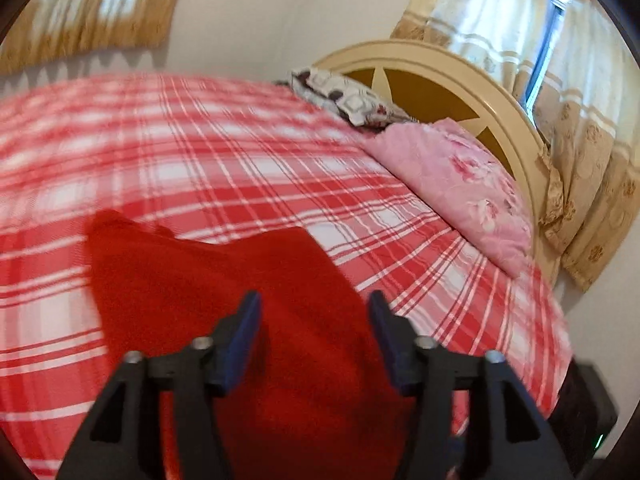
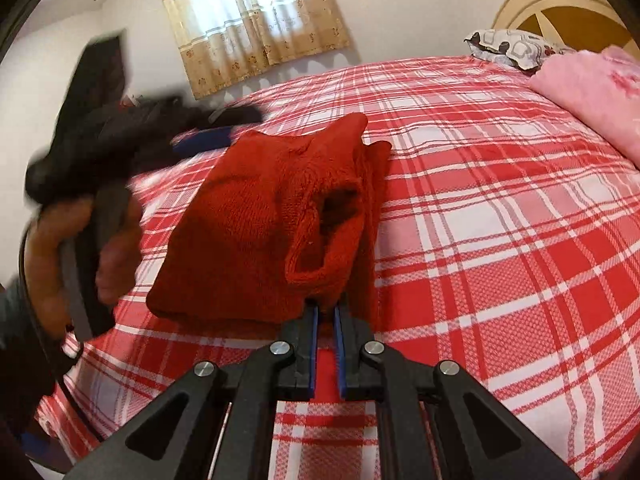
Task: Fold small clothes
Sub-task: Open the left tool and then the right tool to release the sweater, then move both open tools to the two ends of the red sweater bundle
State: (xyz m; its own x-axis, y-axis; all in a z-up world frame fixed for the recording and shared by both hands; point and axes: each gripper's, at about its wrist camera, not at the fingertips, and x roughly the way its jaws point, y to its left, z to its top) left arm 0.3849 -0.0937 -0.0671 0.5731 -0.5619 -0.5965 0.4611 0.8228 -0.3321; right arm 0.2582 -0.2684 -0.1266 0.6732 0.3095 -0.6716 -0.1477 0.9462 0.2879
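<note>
The red knit sweater (image 2: 272,220) lies folded on the plaid bed (image 2: 500,220), towards its foot-side edge, with wide bare plaid between it and the pink pillow (image 2: 592,96) and patterned pillow (image 2: 508,48) by the headboard (image 2: 560,12). The right gripper (image 2: 326,312) has its fingers clenched on the sweater's near hem, by the open cuff. Only the right view shows the left gripper (image 2: 224,128), blurred beyond the sweater's far side in the person's hand (image 2: 80,240); the left view shows that left gripper (image 1: 314,300) with fingers spread and released above the sweater (image 1: 240,300), plus the bed's right edge near the curtain (image 1: 580,168).
</note>
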